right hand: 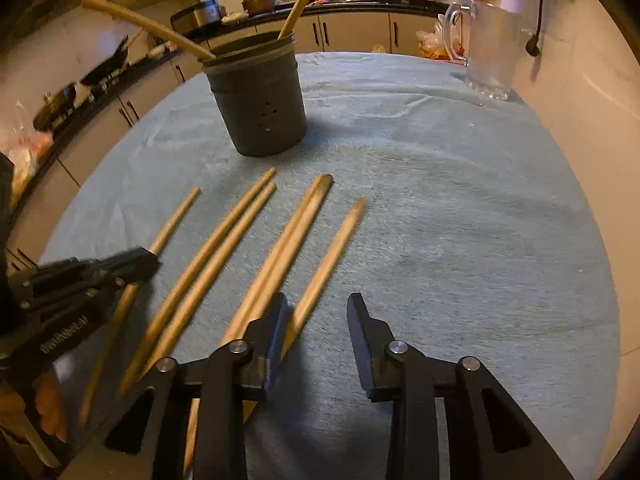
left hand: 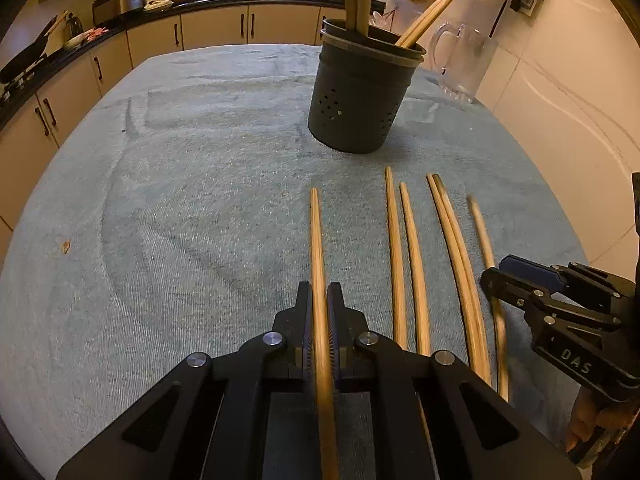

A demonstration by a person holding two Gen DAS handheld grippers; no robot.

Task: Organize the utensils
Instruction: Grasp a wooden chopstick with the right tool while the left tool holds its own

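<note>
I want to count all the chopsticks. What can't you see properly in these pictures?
- Inside the holder: both views, its dark wall hides the lower ends of the chopsticks standing in it.
- Held chopstick: left wrist view, its near end is cut off by the bottom edge beneath the left gripper.
- Rightmost chopstick: right wrist view, blurred, near end behind the right gripper.

My table [left hand: 180, 200] is covered by a pale blue-grey towel [right hand: 460, 208], creased in places. On it stands a dark, perforated holder [left hand: 360, 96] with chopsticks leaning inside. Near the far corner beside the wall sits a clear glass pitcher [right hand: 490, 48]. In front of the holder, loose wooden chopsticks [right hand: 218, 252] lie roughly side by side on the cloth. A small brownish scrap [left hand: 65, 246] lies near the towel's left edge.
</note>
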